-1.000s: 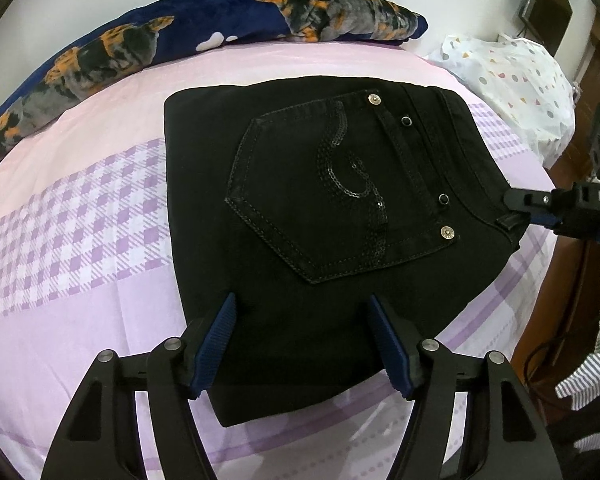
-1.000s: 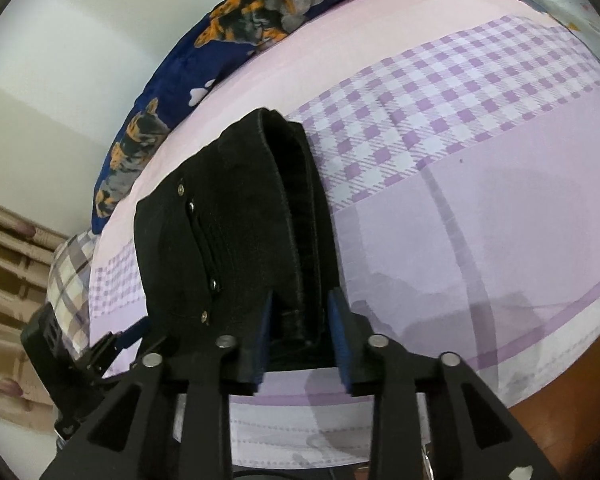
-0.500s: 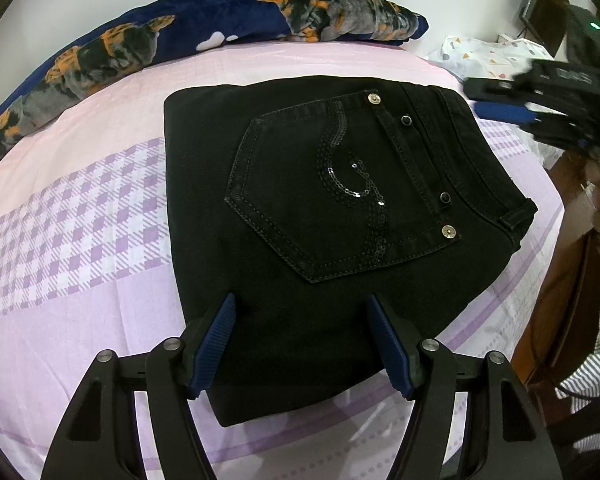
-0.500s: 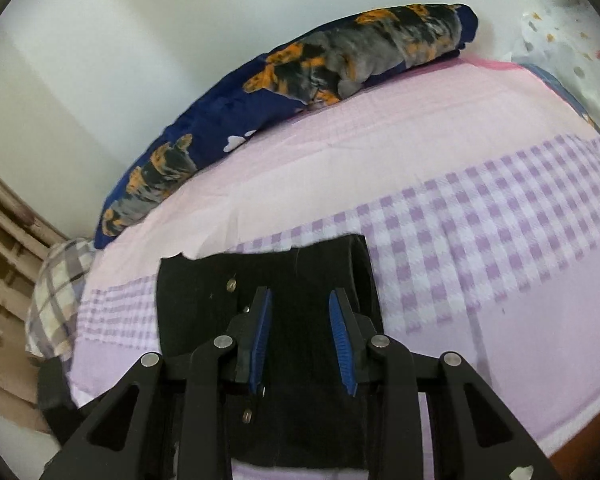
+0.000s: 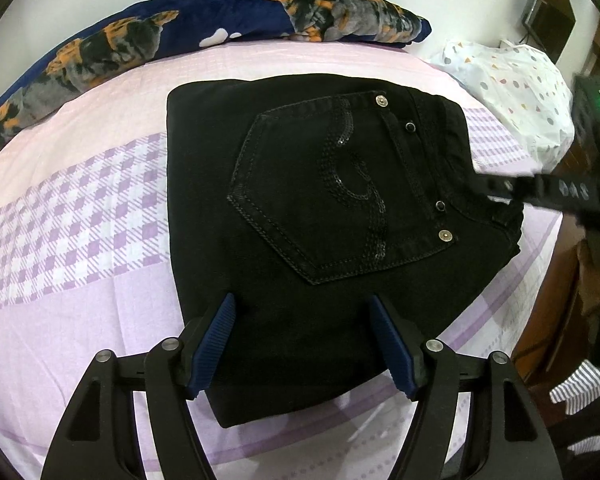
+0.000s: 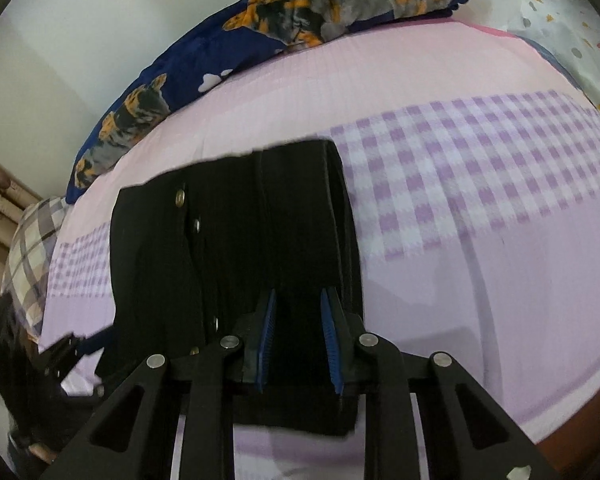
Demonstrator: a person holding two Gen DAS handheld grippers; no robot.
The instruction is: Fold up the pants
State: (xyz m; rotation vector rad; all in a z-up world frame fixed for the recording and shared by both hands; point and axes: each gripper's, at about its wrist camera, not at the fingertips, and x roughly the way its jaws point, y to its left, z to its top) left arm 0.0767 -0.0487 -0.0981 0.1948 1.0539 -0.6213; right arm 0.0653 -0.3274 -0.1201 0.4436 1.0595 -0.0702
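Pink and lilac-checked sheeting covered the bed, and on it, near its front edge, lay the folded black pants, well apart from the long navy pillow behind them. Only the left wrist view showed the sequinned back pocket, with the left gripper spread wide above the pants' near edge, pinching nothing. Only the right wrist view showed the stacked waistband end, where the right gripper had just been closing with black cloth between its narrow jaws; I cannot tell whether the pads pressed it.

Blurred right hand-held gripper at the pants' edge; grip unclear; pillow cut off.
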